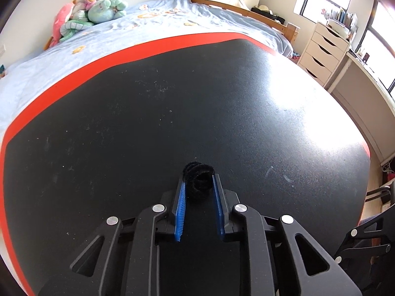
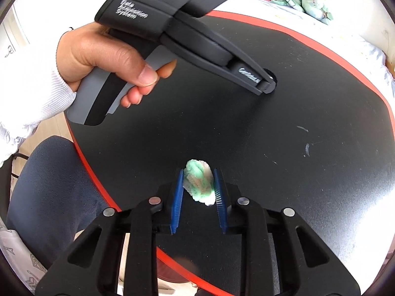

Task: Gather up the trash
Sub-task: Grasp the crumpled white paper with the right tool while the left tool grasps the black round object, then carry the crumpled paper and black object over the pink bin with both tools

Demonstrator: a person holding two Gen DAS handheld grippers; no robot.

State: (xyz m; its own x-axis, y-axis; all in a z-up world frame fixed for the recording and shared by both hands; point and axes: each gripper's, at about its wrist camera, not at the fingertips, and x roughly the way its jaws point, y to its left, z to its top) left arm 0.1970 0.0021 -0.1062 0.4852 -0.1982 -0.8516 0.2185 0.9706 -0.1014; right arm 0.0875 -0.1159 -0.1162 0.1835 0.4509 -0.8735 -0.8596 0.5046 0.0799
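In the left wrist view my left gripper (image 1: 198, 181) is shut on a black fuzzy coil of pipe cleaner (image 1: 198, 180), held between the blue pads just above the black table (image 1: 148, 113). In the right wrist view my right gripper (image 2: 198, 182) is shut on a green and white fuzzy pipe cleaner wad (image 2: 199, 183) over the table's near edge. The left gripper also shows in the right wrist view (image 2: 267, 83), held in a hand, its tip low on the table; the black coil is mostly hidden behind it.
The black table has a red rim (image 1: 74, 74). A bed with a blue sheet (image 1: 123, 29) and plush toys (image 1: 98, 9) lies behind it. A white drawer unit (image 1: 323, 49) stands at the right. A blue chair seat (image 2: 49, 185) is below the table's edge.
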